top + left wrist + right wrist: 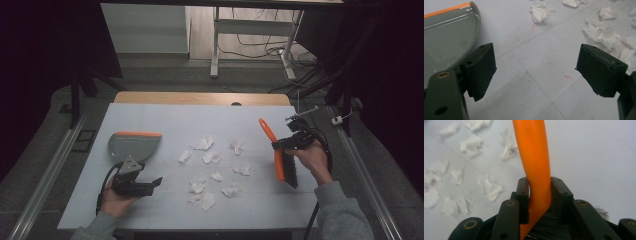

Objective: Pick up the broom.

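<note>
**Brush in hand, paper scraps waiting on the table**

The brush (278,159) was clear of the table at its right side, its orange handle slanting up and away from the person and its dark bristles hanging lowest. The right gripper (288,143) was clamped on it where the handle meets the bristle block; in the right gripper view the jaws pressed both flanks of the orange handle (535,165). A brush like this looked light and stiff in the handle, with smooth plastic that might twist between flat pads under sideways load. The hold close to the bristles seemed sensible, since it would keep the sweeping end from levering round; the bristles themselves would give and flex.

To the brush's left lay the scraps of crumpled white paper (212,172), scattered loosely over the middle of the table. They looked almost weightless and soft, likely to skid or tumble ahead of the bristles instead of staying put, so slow, short strokes would probably suit them.

Farther left sat the grey dustpan (134,146) with its orange edge, flat on the table (150,117). The left gripper (156,183) rested just behind it, jaws wide apart with nothing between them; in the left gripper view the pan's rim (475,37) lay beside one jaw, untouched.
</note>
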The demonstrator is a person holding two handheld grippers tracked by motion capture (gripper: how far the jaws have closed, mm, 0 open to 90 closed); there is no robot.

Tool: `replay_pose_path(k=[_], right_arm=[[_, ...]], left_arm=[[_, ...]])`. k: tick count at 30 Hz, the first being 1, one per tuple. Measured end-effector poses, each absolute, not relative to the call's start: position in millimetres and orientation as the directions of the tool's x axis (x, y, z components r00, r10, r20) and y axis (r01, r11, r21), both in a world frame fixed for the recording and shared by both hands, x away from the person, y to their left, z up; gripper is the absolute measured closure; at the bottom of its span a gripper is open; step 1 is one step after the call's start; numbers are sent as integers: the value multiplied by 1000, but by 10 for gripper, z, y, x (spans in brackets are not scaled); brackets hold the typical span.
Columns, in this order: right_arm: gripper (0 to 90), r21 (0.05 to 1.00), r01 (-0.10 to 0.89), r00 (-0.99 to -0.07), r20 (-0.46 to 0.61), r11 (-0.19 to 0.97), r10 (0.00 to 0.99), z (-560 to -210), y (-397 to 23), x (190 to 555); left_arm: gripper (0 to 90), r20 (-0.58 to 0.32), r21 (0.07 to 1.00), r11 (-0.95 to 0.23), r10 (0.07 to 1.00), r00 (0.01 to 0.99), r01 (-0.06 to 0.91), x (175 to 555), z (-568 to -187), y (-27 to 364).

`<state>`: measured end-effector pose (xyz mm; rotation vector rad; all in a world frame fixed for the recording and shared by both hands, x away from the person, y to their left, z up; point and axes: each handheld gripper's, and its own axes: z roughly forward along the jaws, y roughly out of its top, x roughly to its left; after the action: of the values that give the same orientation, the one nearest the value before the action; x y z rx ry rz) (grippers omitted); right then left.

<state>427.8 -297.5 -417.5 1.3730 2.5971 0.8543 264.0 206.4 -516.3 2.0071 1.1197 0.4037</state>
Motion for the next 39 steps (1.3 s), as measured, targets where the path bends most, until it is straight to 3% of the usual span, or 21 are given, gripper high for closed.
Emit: replay_pose_path(k=[8,14,18,27,39], right_arm=[[700,615,698,-613,248,367,750,-4055,-2951,4096],[699,704,672,-608,344,232,715,-4022,-2956,3961],[699,741,645,-611,353,186,709,-4024,-2873,3879],[698,764,630,-617,383,141,687,-4136,-2623,3853],[698,814,578,-635,401,62,661,-4116,-2368,3744]], left_arm=[[169,-89,765,-308,819,567,566,2649,-5128,1993],[169,-104,772,-297,812,574,561,2670,-5078,1935],[169,-97,772,-303,812,576,558,2698,-5045,1873],[171,-92,789,-297,809,581,538,2737,-4925,1731],[174,-100,817,-318,743,661,481,2798,-4745,1268]])
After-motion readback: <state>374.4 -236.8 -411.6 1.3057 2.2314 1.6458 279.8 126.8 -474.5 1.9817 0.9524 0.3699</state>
